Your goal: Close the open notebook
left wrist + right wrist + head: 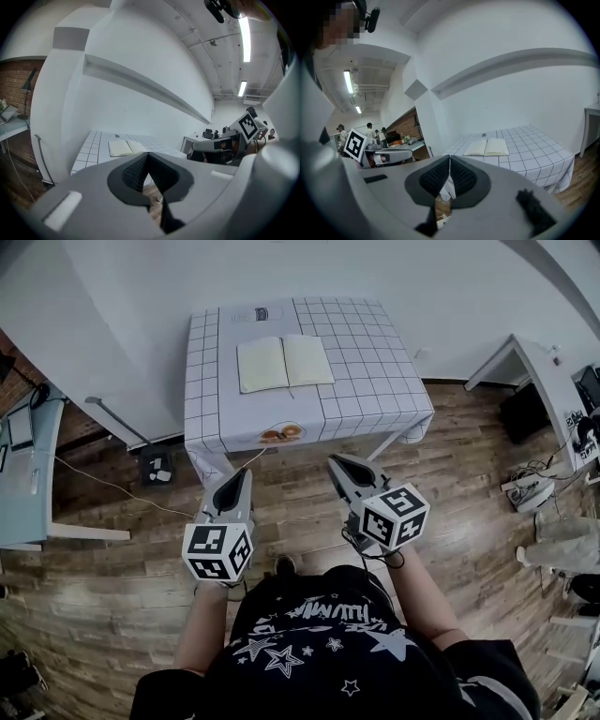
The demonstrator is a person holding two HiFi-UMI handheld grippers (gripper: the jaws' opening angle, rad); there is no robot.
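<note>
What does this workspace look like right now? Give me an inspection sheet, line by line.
Surface: square table under a white grid-patterned cloth, ahead of the person.
Job's things: cream-paged open notebook, lying flat on the cloth, untouched.
Clutter: no loose things made out; an orange print on the cloth's front overhang.
Grippers: left gripper and right gripper short of the table, fingers together, empty.
Cables: thin pale cable on the floor left of the table, near a dark floor box.
Surroundings: wooden plank floor, white wall, pale blue desk at left.
</note>
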